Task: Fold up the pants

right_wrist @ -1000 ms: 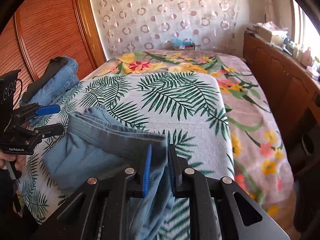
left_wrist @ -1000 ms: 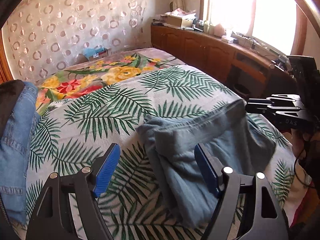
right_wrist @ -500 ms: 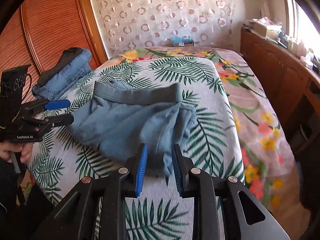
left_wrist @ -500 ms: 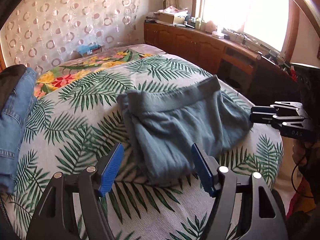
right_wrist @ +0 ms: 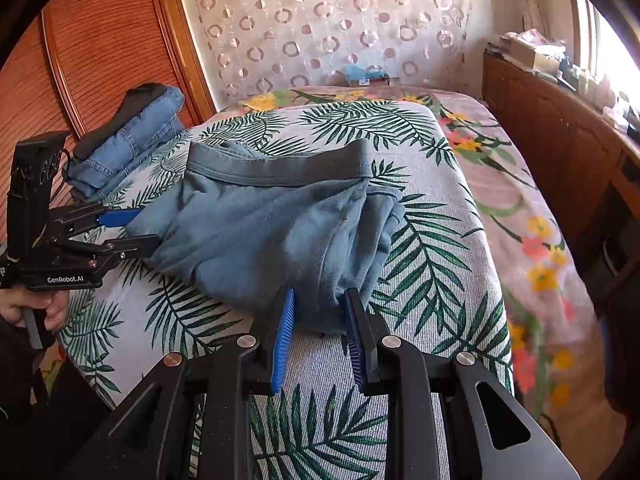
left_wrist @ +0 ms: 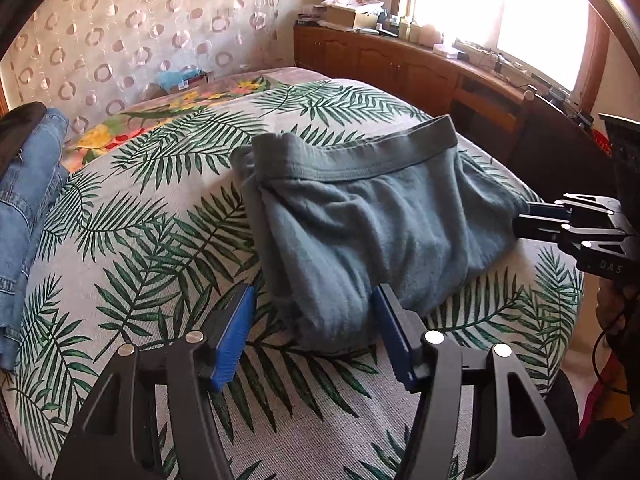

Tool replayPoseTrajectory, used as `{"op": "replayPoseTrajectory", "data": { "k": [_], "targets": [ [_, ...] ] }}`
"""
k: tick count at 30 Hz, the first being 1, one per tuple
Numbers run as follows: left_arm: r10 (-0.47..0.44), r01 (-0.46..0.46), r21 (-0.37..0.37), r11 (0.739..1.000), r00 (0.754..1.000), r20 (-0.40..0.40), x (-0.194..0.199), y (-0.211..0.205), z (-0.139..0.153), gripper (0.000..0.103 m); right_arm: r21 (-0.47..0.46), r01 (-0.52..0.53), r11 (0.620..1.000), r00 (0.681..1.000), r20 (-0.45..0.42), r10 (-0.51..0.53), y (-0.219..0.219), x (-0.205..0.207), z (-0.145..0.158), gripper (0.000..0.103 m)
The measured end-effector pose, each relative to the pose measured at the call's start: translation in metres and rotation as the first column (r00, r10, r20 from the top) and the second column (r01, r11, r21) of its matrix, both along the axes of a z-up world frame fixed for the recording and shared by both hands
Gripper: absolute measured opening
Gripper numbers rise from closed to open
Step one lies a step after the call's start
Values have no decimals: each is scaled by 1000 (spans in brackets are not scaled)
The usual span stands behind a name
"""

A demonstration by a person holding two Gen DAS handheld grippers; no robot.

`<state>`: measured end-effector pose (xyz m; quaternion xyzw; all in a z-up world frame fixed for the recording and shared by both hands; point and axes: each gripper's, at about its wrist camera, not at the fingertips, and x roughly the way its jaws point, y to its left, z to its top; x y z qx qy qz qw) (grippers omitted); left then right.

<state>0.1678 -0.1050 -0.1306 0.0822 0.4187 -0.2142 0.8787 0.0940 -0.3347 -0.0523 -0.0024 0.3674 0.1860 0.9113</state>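
Note:
The grey-blue pants (left_wrist: 372, 216) lie folded in a bundle on the palm-leaf bed cover (left_wrist: 140, 240), waistband on the far side. My left gripper (left_wrist: 314, 312) is open, its blue pads either side of the bundle's near end, not closed on it. In the right wrist view the pants (right_wrist: 260, 224) lie ahead; my right gripper (right_wrist: 319, 312) is open with a moderate gap, at the bundle's near corner. The left gripper (right_wrist: 136, 226) shows there at the pants' left edge; the right gripper (left_wrist: 532, 220) shows in the left view at their right edge.
A stack of folded blue jeans (right_wrist: 128, 136) with a dark garment on top lies at the bed's left side by the wooden wardrobe (right_wrist: 100, 52). A wooden cabinet (left_wrist: 400, 64) with clutter runs under the window. A floral blanket (right_wrist: 520, 216) covers the bed's right side.
The pants were lowered onto the bed and now lie flat. My right gripper opened and let go of the cloth. Both grippers drew back toward the bundle's near edges.

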Motion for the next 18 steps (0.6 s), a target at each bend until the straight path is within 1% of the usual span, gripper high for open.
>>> {"op": "replayPoseTrajectory", "data": {
  "k": [1,4,9,11,14,17,18],
  "targets": [
    [1,-1,-1,1000,1000,-3,0,0,-1,62,-8,-3,1000,1000,5,3,0,-1,0,12],
    [3,-3,0,1000,1000,-8,1,1,-3,62,-3,-7,1000,1000,11,7,-4,-2,1,7],
    [6,-6,-13,1000,1000,-17,3,3,-4,62,-7,36,999,998,49,-36,-15,-8,11,5],
    [5,-5,-19,1000,1000,-18,3,4,-4,62,1,38,999,998,52,-37,-17,-10,13,5],
    [10,-11,-29,1000,1000,-21,3,6,-4,62,-38,40,998,999,30,-39,-11,-10,3,5],
    [11,-11,-34,999,1000,-8,2,6,-2,62,-30,35,999,999,1,-35,-9,-9,-5,5],
    [11,-11,-34,999,1000,-1,2,7,0,58,-29,32,999,999,3,-32,-9,-10,-5,5]
  ]
}}
